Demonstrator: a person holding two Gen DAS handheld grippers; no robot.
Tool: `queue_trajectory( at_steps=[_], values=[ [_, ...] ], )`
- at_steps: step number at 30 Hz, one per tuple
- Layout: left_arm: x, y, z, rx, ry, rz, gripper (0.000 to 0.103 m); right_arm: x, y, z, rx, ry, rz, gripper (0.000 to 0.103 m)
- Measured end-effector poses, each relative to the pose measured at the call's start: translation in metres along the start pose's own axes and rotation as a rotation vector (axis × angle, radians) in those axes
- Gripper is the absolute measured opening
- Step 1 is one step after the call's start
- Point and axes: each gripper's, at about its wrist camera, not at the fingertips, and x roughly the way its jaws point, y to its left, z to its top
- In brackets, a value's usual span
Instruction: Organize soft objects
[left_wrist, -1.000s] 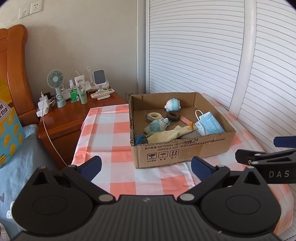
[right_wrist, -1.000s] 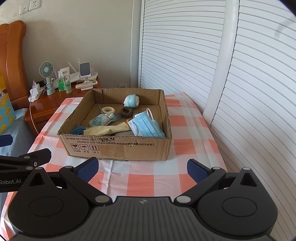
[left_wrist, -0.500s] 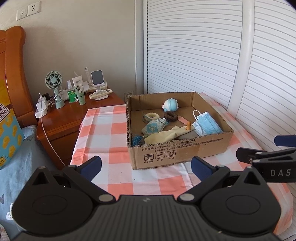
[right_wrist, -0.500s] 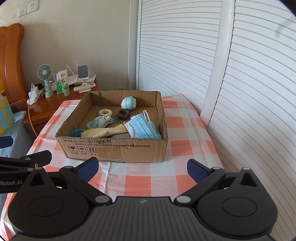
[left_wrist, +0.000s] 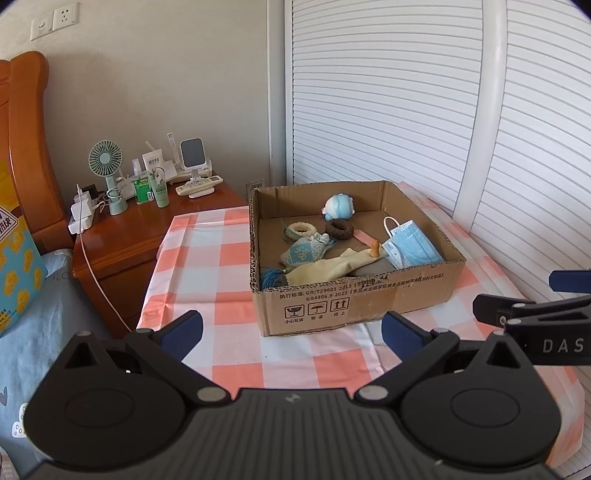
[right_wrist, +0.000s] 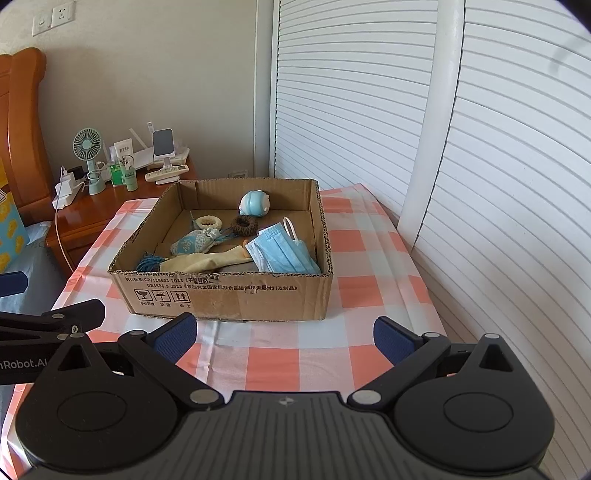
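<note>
A shallow cardboard box (left_wrist: 354, 302) (right_wrist: 229, 295) stands on the checked tablecloth. Inside lie a blue face mask (left_wrist: 412, 249) (right_wrist: 282, 254), a round blue plush (left_wrist: 340, 207) (right_wrist: 254, 203), a brown hair tie (left_wrist: 339, 229) (right_wrist: 243, 225), a cream ring (left_wrist: 302, 229) (right_wrist: 208, 222), a blue sachet (left_wrist: 303, 253) (right_wrist: 194, 243), a yellow cloth (left_wrist: 325, 267) (right_wrist: 207, 261) and a blue tassel (left_wrist: 269, 277) (right_wrist: 149, 263). My left gripper (left_wrist: 291, 334) and my right gripper (right_wrist: 284, 338) hang open in front of the box, both with nothing between the fingers.
A wooden nightstand (left_wrist: 122, 236) at the left carries a green fan (left_wrist: 107, 166), bottles, a phone stand and a charger with a white cable. Louvred white doors (left_wrist: 406, 92) stand behind and to the right. A bed with blue bedding (left_wrist: 37, 325) lies left of the table.
Both grippers have drawn back and risen slightly, so the box looks smaller and farther away. Nothing in the box has moved, and both grippers stayed open.
</note>
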Motion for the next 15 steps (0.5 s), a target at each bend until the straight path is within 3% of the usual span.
queue_trajectory(
  at_steps=[15],
  values=[
    [0.0013,-0.0003,0.0002,0.000,0.004,-0.002,0.102,-0.0014,-0.0002,-0.0010,0.004,-0.002,0.000,0.103]
  ],
)
